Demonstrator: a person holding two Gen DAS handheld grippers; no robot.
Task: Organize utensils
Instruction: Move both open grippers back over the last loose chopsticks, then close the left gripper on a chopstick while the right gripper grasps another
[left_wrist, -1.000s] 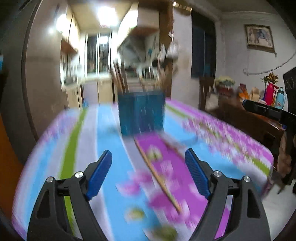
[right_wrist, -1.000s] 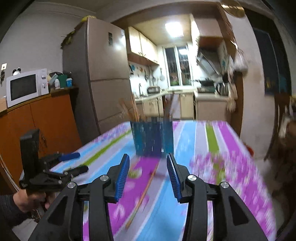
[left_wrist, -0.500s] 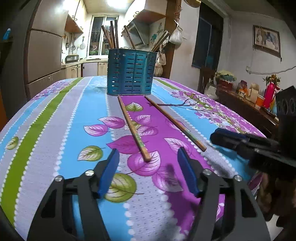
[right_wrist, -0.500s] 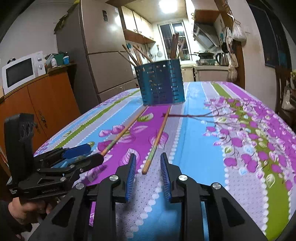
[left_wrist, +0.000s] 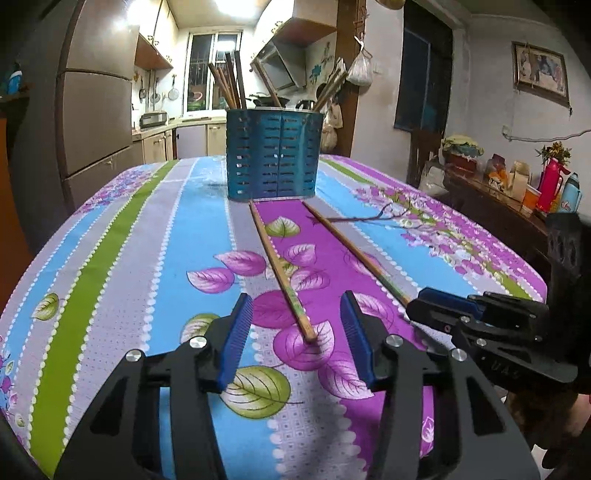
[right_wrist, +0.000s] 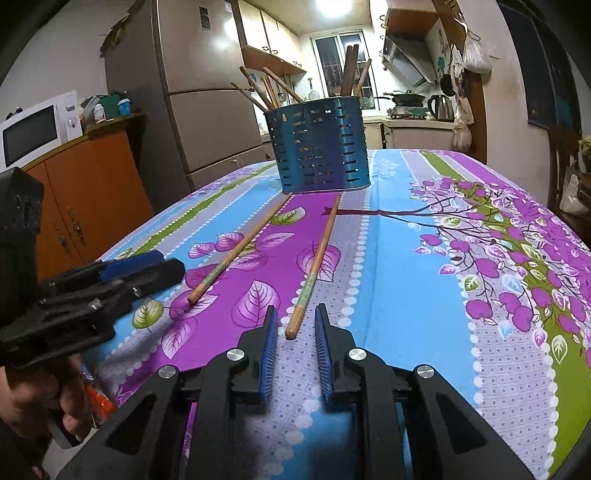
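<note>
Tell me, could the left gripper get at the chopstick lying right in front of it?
Probably yes. The left gripper is open, and the near end of the left chopstick lies flat on the tablecloth between its fingers, nothing covering it. The right gripper sits off to the side.

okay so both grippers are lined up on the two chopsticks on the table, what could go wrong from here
1. Each chopstick lies flat on the tablecloth, so closing fingers may pinch cloth or skid over it.
2. The left gripper and right gripper each frame only the near tip of the left chopstick and right chopstick; an end grasp could let the stick droop.
3. The blue holder already bristles with chopsticks, which could block insertion.
</note>
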